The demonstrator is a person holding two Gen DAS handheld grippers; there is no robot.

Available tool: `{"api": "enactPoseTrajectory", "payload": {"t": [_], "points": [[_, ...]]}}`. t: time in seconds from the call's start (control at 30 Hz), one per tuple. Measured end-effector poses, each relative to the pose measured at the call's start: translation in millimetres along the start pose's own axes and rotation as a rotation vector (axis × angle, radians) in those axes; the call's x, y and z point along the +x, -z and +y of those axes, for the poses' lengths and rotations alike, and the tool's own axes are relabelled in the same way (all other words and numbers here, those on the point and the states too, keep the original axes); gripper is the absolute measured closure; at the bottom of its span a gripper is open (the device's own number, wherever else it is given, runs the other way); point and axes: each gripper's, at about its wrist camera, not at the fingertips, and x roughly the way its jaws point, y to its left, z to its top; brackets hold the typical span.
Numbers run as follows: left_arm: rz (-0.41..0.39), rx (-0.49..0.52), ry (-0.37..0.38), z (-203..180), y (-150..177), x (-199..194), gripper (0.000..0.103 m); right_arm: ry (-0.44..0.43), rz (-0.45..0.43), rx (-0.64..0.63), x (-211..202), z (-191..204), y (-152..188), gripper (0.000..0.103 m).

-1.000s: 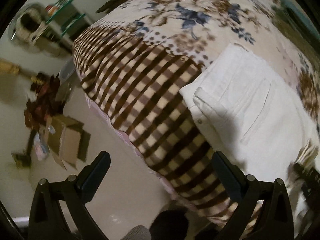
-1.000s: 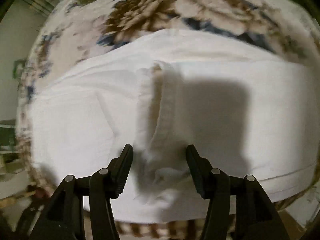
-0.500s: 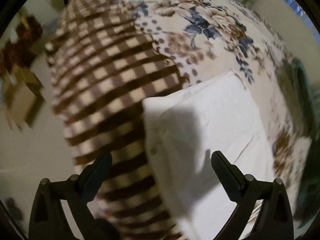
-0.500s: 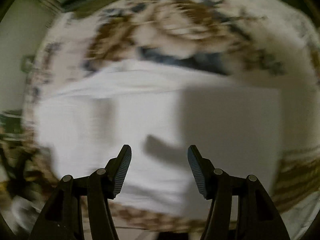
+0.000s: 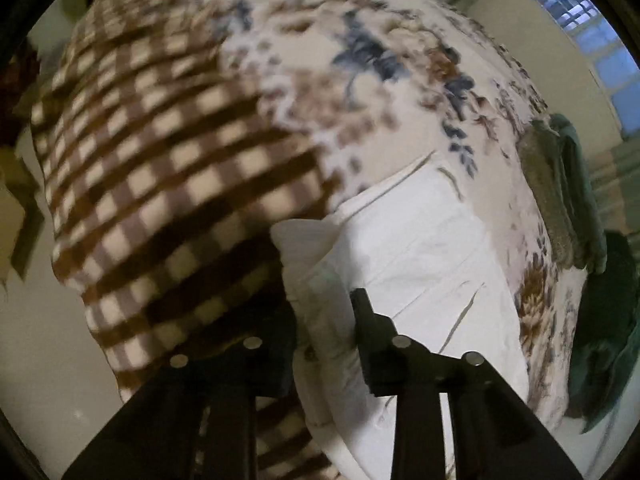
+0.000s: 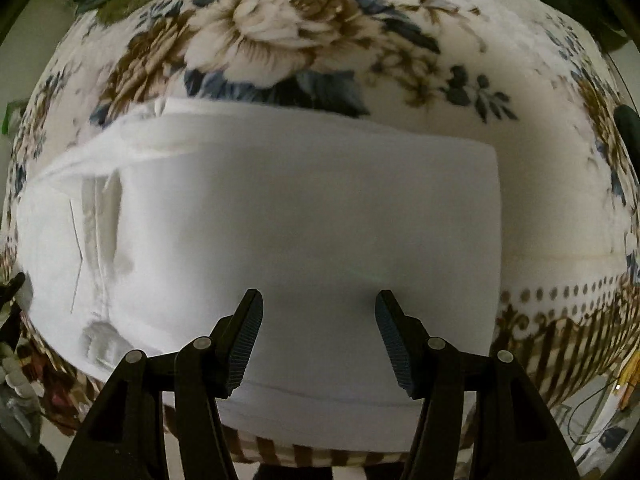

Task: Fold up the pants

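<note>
Pinching a bunched corner of the soft, limp white cotton pants (image 5: 420,264) near the blanket's (image 5: 160,168) edge, your left gripper (image 5: 326,332) grips cloth; your right gripper (image 6: 318,332) hovers open.

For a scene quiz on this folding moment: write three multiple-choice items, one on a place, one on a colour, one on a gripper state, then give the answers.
1. Where do the pants lie?
A. on the floral blanket
B. on the floor
C. in a cardboard box

2. What colour are the pants?
A. blue
B. white
C. black

3. How does the left gripper stand?
A. wide open above the blanket
B. shut on an edge of the pants
C. out of view

Answers:
1 A, the right wrist view shows the blanket's flowers beyond the cloth and its checked border below.
2 B, the cloth is plain white in both views.
3 B, white fabric is pinched between its fingers, while the right gripper stands open over the pants.
</note>
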Motion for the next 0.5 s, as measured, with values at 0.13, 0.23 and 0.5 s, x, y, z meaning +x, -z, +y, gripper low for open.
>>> {"api": "enactPoseTrajectory", "payload": {"t": [0.13,0.23,0.5], "points": [[-0.002,-0.072,0.042,7.0,8.3,-25.4,0.067,-0.018,0.004,0.016,-7.7,4.5,3.3,0.042],[-0.013,-0.08,0.074,2.1,7.0,-30.6,0.061,-0.024,-0.005,0.017,-14.0,8.9,4.4,0.042],[-0.03,0.058,-0.041,-14.5,-4.6,-11.2,0.095,0.02,0.028,0.039,5.9,29.8,-3.9,0.042]]}}
